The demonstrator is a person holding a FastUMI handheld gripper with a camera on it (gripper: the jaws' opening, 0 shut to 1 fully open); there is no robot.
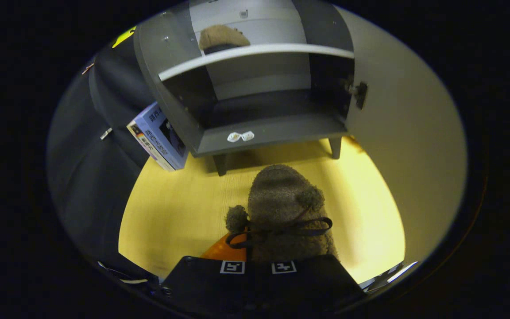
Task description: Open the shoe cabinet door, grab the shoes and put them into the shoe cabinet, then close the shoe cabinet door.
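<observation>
A fuzzy brown shoe [281,199] with a dark lace bow and pom-poms sticks out ahead of my gripper [257,261], its toe pointing at the cabinet. The gripper is shut on the shoe's heel end, which hides most of the fingers. The shoe hangs above the yellow floor [179,204]. Just beyond it stands the dark shoe cabinet [264,133] with its pale door [405,133] swung wide open to the right. A second brown shoe [222,37] rests on the white upper shelf [255,53]. The lower compartment holds nothing.
A blue and white box [160,137] leans against the cabinet's left side. Black cloth hangs on the left. The cabinet stands on short legs, and a door hinge [360,94] juts out at its right edge. Two small white tags [240,136] lie on the bottom panel's front.
</observation>
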